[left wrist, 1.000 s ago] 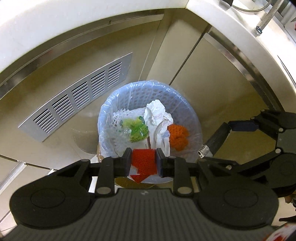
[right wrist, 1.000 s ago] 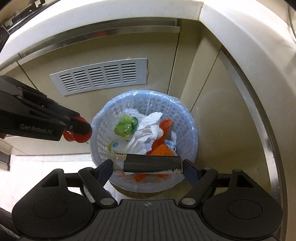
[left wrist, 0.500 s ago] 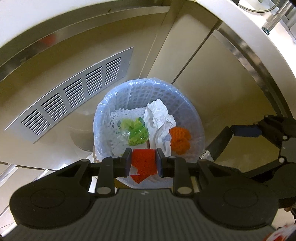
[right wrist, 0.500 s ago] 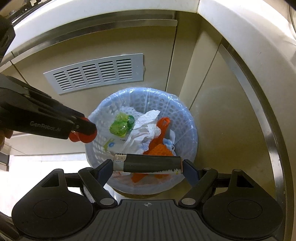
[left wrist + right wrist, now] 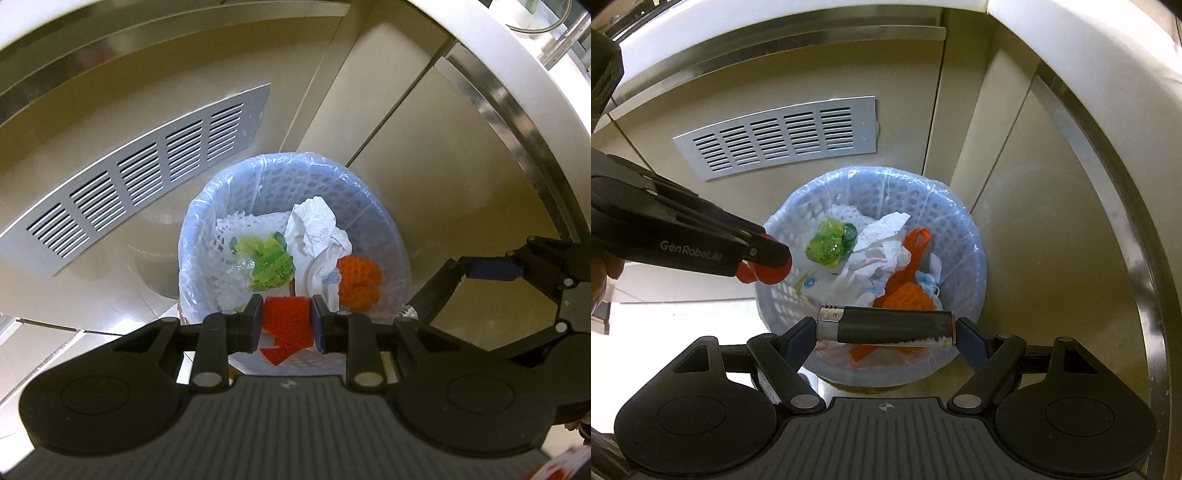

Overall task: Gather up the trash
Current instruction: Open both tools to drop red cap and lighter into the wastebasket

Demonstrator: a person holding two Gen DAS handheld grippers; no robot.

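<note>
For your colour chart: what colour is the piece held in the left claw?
Red, clearest in the left wrist view.

I see the bin (image 5: 369, 206) on the floor, in the corner where two cabinet fronts meet, with the vent grille (image 5: 133, 181) on the cabinet behind and to its left. In the bin, the wrapper (image 5: 271, 260) lies left, the crumpled paper (image 5: 316, 229) in the middle and the mesh pad (image 5: 360, 282) right. My left hand-held gripper (image 5: 287, 323) hangs over the near rim with a foam piece (image 5: 286, 321) between its fingers. My right hand-held gripper (image 5: 886, 326), to its right, holds a tube (image 5: 886, 325) crosswise above the bin's near side.
</note>
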